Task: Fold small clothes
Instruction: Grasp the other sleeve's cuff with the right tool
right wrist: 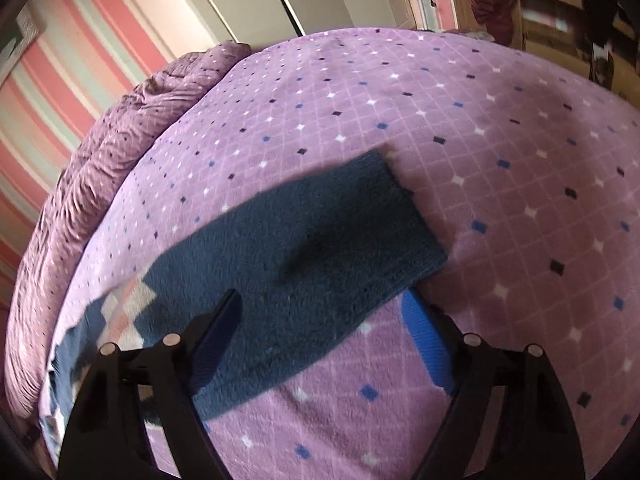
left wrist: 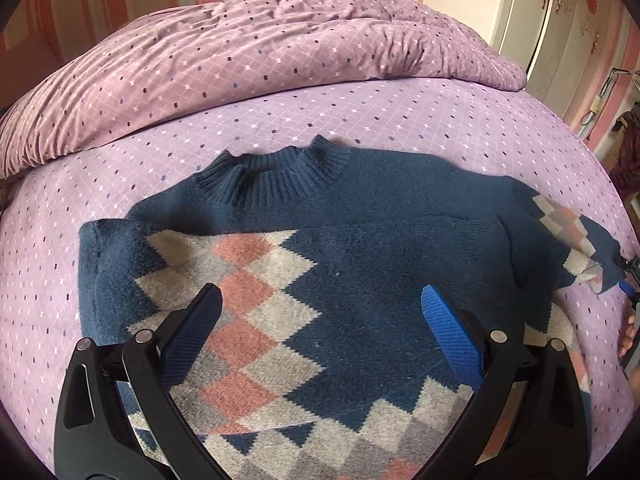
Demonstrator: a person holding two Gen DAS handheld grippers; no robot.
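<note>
Tongs on both hands tilt steeply down over the bed (left wrist: 400,112). Left tongs (left wrist: 320,300) gape above the sweater (left wrist: 360,248), touching nothing; right tongs (right wrist: 324,304) spread wide astride its sleeve (right wrist: 300,240), unclamped.

The sweater (left wrist: 360,280) is seen as fuzzy matt knit with a ribbed collar, the bedspread (left wrist: 400,120) as soft fleecy cloth, the quilt (left wrist: 240,52) as creased cloth, and the gripper fingers (left wrist: 452,336) as matt black plastic with textured blue pads.
</note>
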